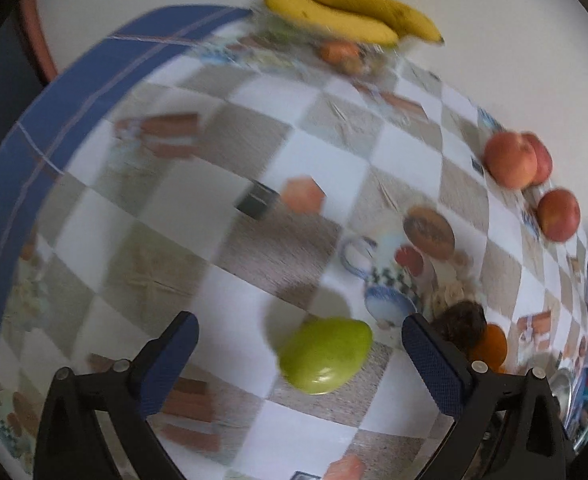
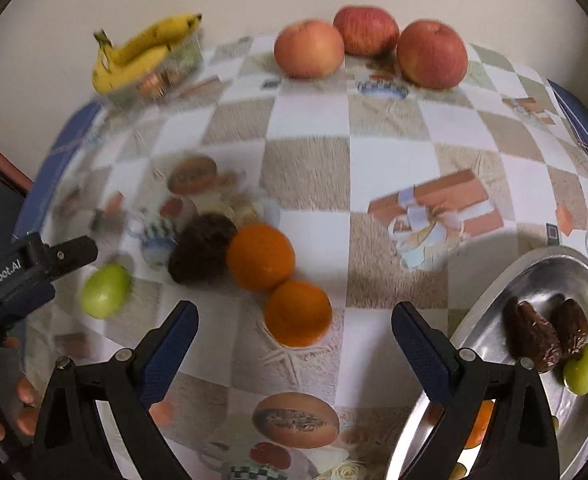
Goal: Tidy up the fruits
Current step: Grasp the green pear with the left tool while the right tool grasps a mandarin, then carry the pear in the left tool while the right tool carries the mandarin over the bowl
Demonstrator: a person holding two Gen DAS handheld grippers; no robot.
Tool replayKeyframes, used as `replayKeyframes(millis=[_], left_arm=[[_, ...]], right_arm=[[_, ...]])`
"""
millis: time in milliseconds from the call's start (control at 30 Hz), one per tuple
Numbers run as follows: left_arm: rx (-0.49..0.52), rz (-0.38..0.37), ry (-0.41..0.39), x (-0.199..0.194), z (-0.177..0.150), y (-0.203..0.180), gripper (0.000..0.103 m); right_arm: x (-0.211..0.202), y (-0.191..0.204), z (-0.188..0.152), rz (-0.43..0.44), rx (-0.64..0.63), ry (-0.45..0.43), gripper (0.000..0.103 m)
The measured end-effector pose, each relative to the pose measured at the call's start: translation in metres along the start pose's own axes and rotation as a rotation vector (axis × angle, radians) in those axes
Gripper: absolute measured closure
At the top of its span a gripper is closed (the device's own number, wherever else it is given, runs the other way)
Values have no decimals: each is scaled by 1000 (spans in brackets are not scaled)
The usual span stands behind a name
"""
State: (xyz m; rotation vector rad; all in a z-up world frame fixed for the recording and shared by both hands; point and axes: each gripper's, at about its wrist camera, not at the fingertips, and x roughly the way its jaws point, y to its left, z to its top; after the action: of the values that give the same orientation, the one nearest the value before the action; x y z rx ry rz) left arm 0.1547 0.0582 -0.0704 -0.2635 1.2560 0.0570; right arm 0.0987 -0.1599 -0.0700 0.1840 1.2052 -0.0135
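Note:
My left gripper is open, its jaws standing on either side of a small green fruit on the checkered tablecloth; it shows from the side in the right wrist view beside that fruit. My right gripper is open and empty, with an orange between its jaws. A second orange and a dark brown fruit lie just beyond. A metal plate at the right holds two dates and a green fruit.
Three apples sit at the table's far edge by the wall. Bananas rest on a clear container of fruit at the far left; they show in the left wrist view. The tablecloth's blue border marks the table edge.

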Motion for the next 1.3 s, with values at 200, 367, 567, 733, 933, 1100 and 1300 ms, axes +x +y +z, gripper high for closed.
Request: replayKeyframes(millis=[200, 367, 567, 733, 933, 1100, 1300], left_arm=[[-2, -7, 47, 14, -6, -5, 18], [-9, -52, 42, 9, -9, -7, 49], [-9, -65, 43, 5, -9, -8, 49], [-2, -92, 10, -11, -9, -11, 49], [33, -153, -30, -34, -9, -29, 49], [93, -187, -62, -51, -13, -54, 49], [192, -209, -99, -71, -25, -92, 49]], right_arm=[[13, 2, -5, -55, -32, 15, 31], [10, 1, -3, -68, -40, 2, 52], [8, 0, -3, -43, -46, 8, 66], [-8, -5, -6, -16, -24, -8, 66], [-33, -20, -7, -22, 36, -21, 66], [-51, -41, -10, -41, 88, -31, 66], [-68, -72, -15, -64, 161, -42, 66]])
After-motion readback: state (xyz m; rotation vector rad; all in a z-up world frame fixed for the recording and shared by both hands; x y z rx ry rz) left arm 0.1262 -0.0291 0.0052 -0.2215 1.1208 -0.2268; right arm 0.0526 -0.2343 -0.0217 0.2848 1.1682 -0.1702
